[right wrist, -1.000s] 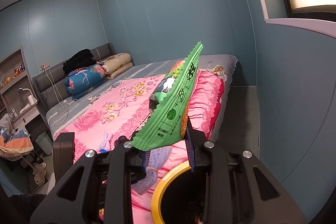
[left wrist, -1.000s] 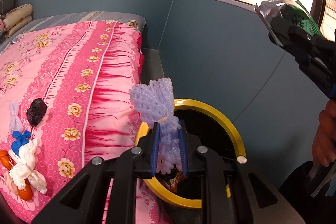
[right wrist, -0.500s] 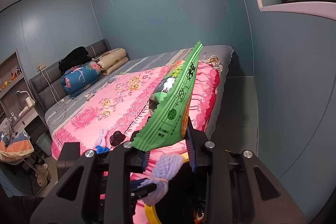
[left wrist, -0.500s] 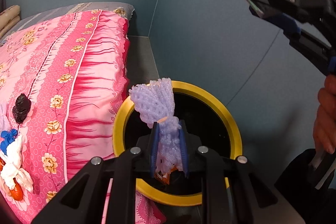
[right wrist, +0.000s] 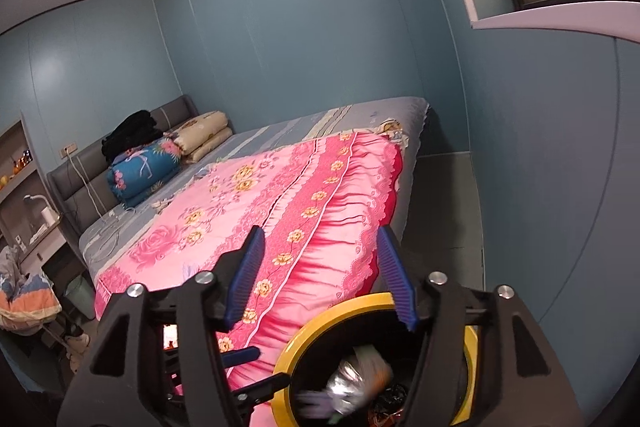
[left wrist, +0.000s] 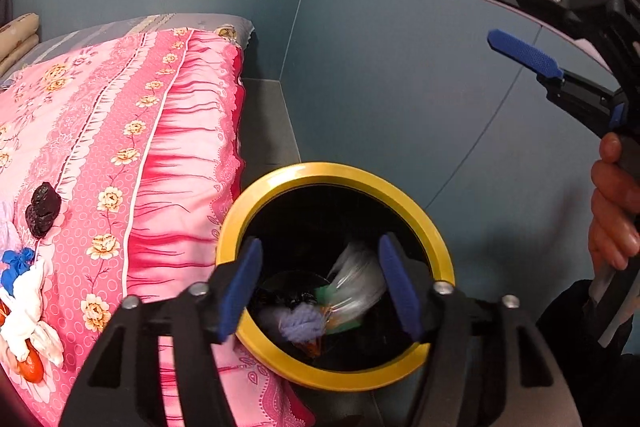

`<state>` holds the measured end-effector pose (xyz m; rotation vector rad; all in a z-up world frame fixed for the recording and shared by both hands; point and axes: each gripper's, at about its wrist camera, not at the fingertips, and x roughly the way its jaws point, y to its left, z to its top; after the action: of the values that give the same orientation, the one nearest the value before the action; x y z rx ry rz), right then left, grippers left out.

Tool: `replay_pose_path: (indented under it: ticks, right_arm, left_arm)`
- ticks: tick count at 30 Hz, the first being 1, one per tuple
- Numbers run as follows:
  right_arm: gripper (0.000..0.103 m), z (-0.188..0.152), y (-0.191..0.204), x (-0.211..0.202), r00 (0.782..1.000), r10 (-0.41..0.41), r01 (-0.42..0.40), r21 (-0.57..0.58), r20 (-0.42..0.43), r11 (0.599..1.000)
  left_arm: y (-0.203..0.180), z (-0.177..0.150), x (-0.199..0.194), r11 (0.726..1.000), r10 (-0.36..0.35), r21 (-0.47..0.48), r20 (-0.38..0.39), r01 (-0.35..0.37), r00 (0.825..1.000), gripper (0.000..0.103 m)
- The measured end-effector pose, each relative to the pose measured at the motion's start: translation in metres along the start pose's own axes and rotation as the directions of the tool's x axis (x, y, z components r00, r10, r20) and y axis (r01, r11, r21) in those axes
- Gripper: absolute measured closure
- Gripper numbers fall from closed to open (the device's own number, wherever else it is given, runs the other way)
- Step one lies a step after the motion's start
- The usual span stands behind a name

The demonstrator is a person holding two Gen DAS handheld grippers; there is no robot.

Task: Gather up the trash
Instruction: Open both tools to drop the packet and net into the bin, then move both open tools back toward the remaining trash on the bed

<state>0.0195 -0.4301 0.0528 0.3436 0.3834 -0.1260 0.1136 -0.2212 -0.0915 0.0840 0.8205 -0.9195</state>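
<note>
A black bin with a yellow rim [left wrist: 404,189] stands on the floor beside the bed; it also shows in the right wrist view [right wrist: 320,323]. My left gripper [left wrist: 320,287] is open and empty just above the bin mouth. Inside the bin lie the purple foam net [left wrist: 298,323] and the green snack wrapper [left wrist: 352,283], blurred. My right gripper [right wrist: 320,275] is open and empty above the bin; it shows at the upper right of the left wrist view [left wrist: 520,23]. The wrapper [right wrist: 356,379] shows blurred in the bin.
More trash lies on the pink floral quilt [left wrist: 120,131] at the left: a dark lump [left wrist: 42,211], a blue piece [left wrist: 16,263], a white crumpled piece [left wrist: 28,311] and an orange item [left wrist: 30,369]. A blue wall [left wrist: 400,87] stands close behind the bin.
Both grippers opened. The purple foam net dropped from the left gripper and the green wrapper from the right gripper into the bin.
</note>
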Motion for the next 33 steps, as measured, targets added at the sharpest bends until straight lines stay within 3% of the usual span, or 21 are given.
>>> replay_pose_path:
  ticks: [7, 15, 25, 29, 33]
  right_arm:
    - [0.038, 0.000, -0.005, -0.006, 0.998, 0.032, -0.032, 0.012, 0.046, 0.999]
    - [0.028, 0.000, 0.003, -0.010, 0.991, 0.103, -0.103, -0.007, 0.086, 0.995]
    - [0.012, 0.001, 0.034, 0.001, 0.975, 0.214, -0.210, -0.061, 0.064, 0.976]
    - [0.010, -0.003, 0.053, 0.007, 0.968, 0.243, -0.237, -0.096, 0.056, 0.967]
    - [0.009, -0.009, 0.079, 0.016, 0.947, 0.318, -0.310, -0.140, 0.038, 0.941]
  left_arm:
    - [0.011, -0.001, -0.013, 0.999, 0.042, -0.013, 0.027, -0.042, 0.999, 0.023]
    - [0.046, 0.000, -0.037, 0.989, 0.135, -0.074, 0.065, -0.130, 0.989, 0.017]
    - [0.106, -0.006, -0.078, 0.951, 0.280, -0.169, 0.105, -0.260, 0.954, 0.014]
    - [0.130, -0.010, -0.095, 0.930, 0.330, -0.209, 0.114, -0.302, 0.937, 0.014]
    - [0.155, -0.015, -0.113, 0.905, 0.385, -0.244, 0.122, -0.349, 0.915, 0.014]
